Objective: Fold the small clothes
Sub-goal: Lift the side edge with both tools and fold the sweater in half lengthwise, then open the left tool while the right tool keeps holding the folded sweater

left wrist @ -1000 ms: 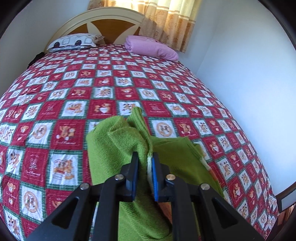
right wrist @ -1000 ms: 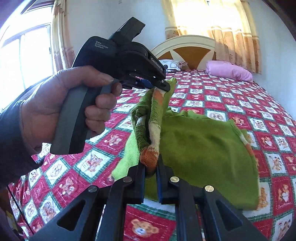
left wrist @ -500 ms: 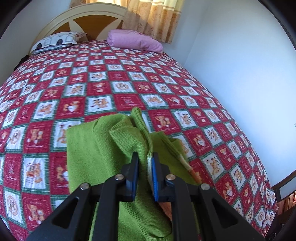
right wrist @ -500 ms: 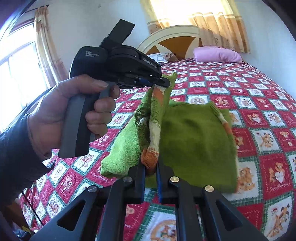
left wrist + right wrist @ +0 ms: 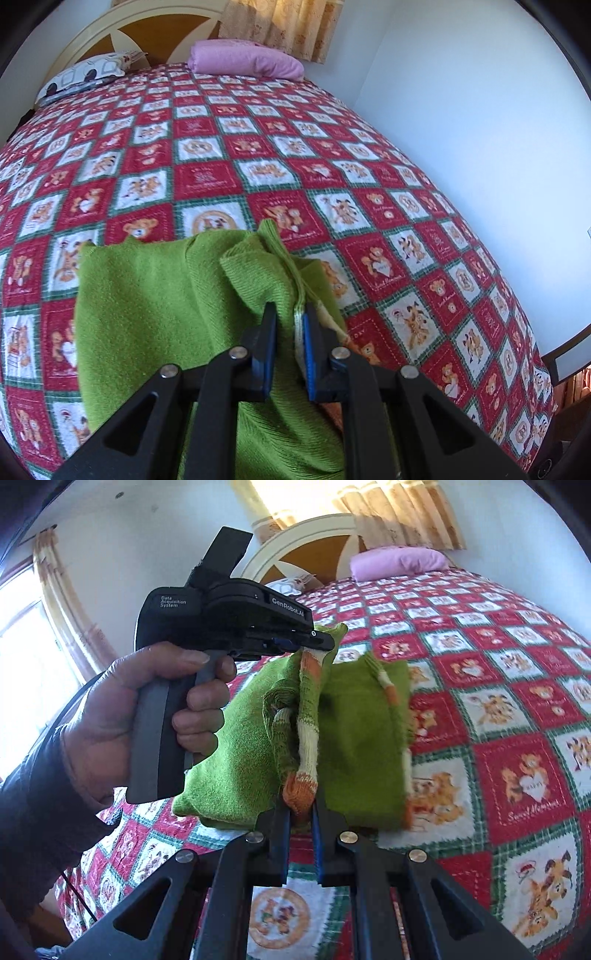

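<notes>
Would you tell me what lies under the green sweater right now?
The green sweater hangs from the left gripper and right gripper, its far part draped over the teddy-bear bedspread. Whatever lies beneath that draped part is covered.

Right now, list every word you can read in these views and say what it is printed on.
"Data Acquisition System": on the left hand-held gripper, rear of its black body.
"GenRobot.AI": on the same body, side panel.
"Sweet Memories": on a red square of the quilt.
"BABY": on the heart in that square, faint.
Writing in other quilt squares is too blurred to read.
</notes>
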Demonstrator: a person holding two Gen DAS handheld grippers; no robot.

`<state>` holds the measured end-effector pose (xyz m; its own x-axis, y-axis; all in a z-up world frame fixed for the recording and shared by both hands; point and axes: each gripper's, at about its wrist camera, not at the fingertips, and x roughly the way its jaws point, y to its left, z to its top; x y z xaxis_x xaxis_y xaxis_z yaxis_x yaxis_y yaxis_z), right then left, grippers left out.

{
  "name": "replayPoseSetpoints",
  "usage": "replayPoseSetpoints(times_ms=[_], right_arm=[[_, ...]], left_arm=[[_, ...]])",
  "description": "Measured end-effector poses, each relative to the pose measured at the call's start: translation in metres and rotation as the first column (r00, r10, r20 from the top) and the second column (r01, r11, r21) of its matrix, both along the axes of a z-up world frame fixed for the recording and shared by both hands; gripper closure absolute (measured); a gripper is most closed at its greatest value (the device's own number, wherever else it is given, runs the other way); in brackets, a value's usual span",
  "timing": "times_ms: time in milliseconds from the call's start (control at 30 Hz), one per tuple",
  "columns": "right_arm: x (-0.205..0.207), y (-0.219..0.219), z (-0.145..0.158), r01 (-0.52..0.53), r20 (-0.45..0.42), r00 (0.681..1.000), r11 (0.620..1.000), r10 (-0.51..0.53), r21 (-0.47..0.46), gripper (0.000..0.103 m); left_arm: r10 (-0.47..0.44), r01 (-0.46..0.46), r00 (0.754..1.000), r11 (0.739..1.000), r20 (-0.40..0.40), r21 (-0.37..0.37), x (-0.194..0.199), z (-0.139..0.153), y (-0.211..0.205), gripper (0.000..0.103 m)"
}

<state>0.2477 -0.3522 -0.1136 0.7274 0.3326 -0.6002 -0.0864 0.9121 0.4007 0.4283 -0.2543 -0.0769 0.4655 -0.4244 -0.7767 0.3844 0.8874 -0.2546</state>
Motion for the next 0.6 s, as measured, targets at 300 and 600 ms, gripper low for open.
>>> replayPoseSetpoints(times_ms=[300, 600], right_arm=[[0.0, -0.029, -0.016, 0.039, -0.068, 0.997, 0.997, -0.034, 0.065, 0.094], [-0.006, -0.042, -0.034, 0.051, -0.099, 0.994, 0.992, -0.04, 0.112, 0.093]], left_arm=[[-0.037, 0.036, 0.999, 0.998, 0.008, 0.058, -0.001, -0.018, -0.033, 0.082], [-0.041, 0.037, 0.984, 0.999, 0.174, 0.03, -0.053, 0.012, 0.014, 0.045]])
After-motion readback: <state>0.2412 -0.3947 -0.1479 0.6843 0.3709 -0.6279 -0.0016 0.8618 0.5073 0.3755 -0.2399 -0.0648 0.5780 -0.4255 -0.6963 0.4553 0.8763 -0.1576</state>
